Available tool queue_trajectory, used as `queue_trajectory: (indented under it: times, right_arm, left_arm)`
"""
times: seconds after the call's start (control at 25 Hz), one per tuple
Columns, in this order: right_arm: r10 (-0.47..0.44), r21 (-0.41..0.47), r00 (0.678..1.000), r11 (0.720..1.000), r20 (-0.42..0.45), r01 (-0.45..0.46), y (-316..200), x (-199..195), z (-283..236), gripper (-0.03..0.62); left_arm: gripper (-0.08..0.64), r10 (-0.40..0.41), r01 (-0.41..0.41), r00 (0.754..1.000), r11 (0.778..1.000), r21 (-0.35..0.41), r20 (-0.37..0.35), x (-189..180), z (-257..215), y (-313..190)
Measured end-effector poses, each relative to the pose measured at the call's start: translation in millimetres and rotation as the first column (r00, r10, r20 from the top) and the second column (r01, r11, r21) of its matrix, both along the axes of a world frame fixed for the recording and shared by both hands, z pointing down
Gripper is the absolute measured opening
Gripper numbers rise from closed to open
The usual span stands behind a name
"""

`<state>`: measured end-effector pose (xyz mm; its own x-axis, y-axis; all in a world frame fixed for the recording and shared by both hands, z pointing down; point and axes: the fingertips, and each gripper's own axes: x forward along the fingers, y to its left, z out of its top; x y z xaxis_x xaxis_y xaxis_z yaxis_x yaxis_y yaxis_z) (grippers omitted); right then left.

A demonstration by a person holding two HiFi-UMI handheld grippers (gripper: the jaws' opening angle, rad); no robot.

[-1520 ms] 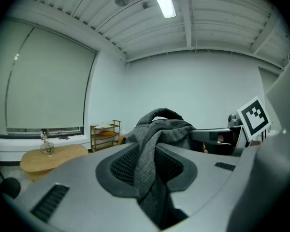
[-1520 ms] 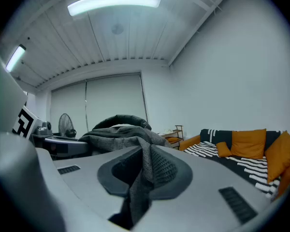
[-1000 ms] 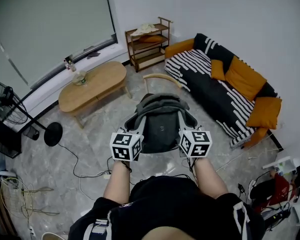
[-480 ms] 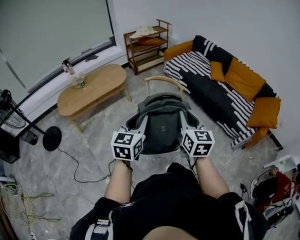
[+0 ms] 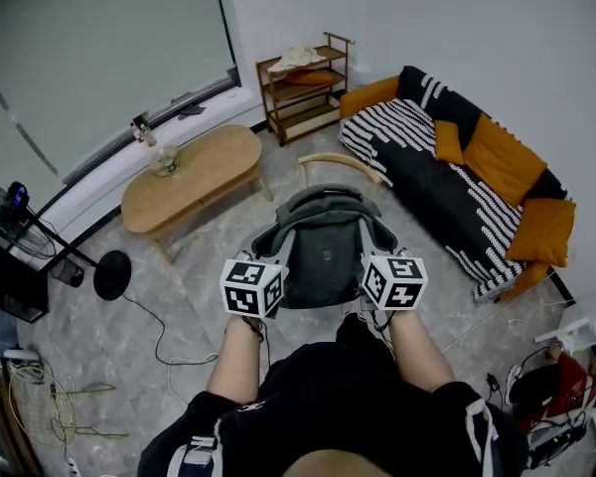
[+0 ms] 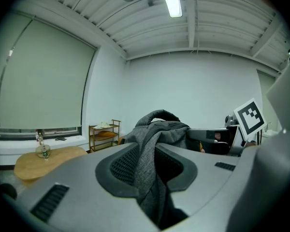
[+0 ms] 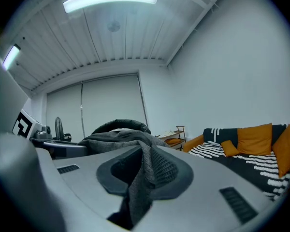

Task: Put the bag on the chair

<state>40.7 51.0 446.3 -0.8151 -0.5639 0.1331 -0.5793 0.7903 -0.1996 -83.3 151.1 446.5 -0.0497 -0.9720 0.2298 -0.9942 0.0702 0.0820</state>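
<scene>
A grey backpack (image 5: 323, 241) hangs between my two grippers, just in front of a chair whose curved wooden back (image 5: 340, 164) shows beyond the bag's top. The chair's seat is hidden under the bag. My left gripper (image 5: 274, 244) is shut on the bag's left side; in the left gripper view grey fabric (image 6: 152, 178) is pinched between the jaws. My right gripper (image 5: 372, 240) is shut on the bag's right side, with a fold of the same fabric (image 7: 144, 175) caught between its jaws. The bag's top handle (image 6: 159, 115) stands up.
A wooden coffee table (image 5: 191, 172) stands to the left of the chair, a wooden shelf (image 5: 303, 87) against the far wall, a striped sofa (image 5: 447, 182) with orange cushions to the right. A standing fan (image 5: 40, 237) and floor cables (image 5: 169, 336) lie at the left.
The room has slid slightly to the right in the head view. Both grippers keep their hold on the backpack, which stays in front of the chair.
</scene>
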Motion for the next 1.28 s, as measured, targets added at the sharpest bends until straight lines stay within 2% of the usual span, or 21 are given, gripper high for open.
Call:
queue_trajectory:
  times: [0.24, 0.64, 0.8, 1.08, 1.28]
  right_arm:
    - [-0.026, -0.019, 1.000, 0.999, -0.005, 0.026, -81.3, -29.3, 12.0, 0.077]
    - [-0.074, -0.020, 0.997, 0.997, 0.001, 0.074, -235.8, -75.7, -3.6, 0.075]
    - [-0.090, -0.043, 0.996, 0.995, -0.002, 0.089, -296.1, -86.9, 1.4, 0.075]
    - [-0.128, -0.076, 0.991, 0.989, -0.026, 0.126, -378.4, -113.7, 17.1, 0.075]
    - [-0.156, -0.094, 0.986, 0.984, -0.055, 0.150, -410.7, -129.4, 31.6, 0.075]
  left_arm:
    - [0.104, -0.014, 0.014, 1.000, 0.999, -0.033, 0.011, -27.7, 9.7, -79.0]
    - [0.104, -0.051, 0.053, 0.998, 0.995, -0.087, 0.020, -72.4, -0.6, -229.8]
    - [0.104, -0.066, 0.063, 0.998, 0.992, -0.107, -0.020, -83.9, 4.7, -289.5]
    - [0.104, -0.106, 0.097, 0.992, 0.987, -0.124, -0.064, -112.1, 21.3, -371.9]
    - [0.104, -0.122, 0.111, 0.990, 0.982, -0.151, -0.066, -129.1, 36.0, -405.4]
